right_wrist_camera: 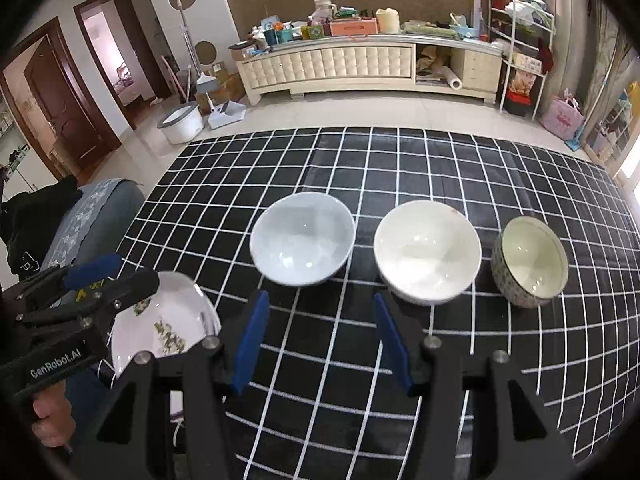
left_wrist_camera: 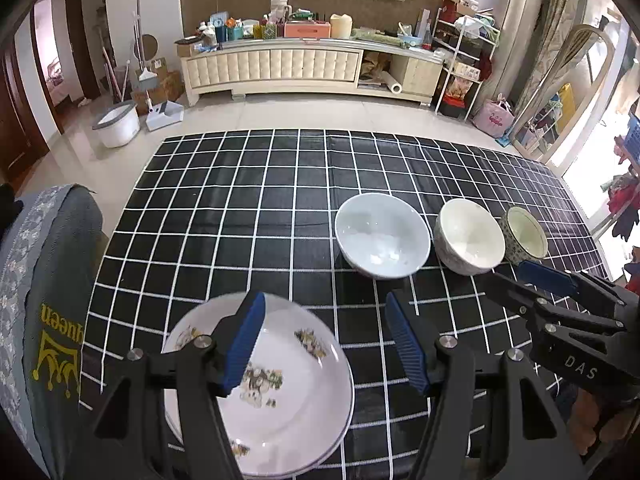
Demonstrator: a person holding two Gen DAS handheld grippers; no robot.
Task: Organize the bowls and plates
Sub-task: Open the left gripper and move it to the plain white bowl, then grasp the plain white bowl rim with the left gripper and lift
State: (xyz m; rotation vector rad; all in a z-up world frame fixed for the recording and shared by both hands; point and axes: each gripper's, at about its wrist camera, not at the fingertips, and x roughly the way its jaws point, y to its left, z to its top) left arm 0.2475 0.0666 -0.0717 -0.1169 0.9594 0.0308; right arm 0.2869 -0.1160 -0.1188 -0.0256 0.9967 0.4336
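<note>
Crockery looks unsorted: three bowls (right_wrist_camera: 428,252) line the worktop's (right_wrist_camera: 400,160) middle, plate (left_wrist_camera: 280,392) at its near-left corner; both grippers' (left_wrist_camera: 324,344) (right_wrist_camera: 320,340) jaws apart, empty.

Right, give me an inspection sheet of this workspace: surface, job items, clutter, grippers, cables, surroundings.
Surface: black tablecloth with white grid, lying flat.
Job's things: floral plate at the near left edge; pale blue bowl, white bowl and small patterned bowl in a row, upright, empty.
Clutter: nothing seen on the cloth.
Grippers: left gripper open above the plate; right gripper open, short of the bowls; neither holds anything.
Cables: nothing seen.
Surroundings: cluttered TV cabinet, white bucket, grey chair cover.
</note>
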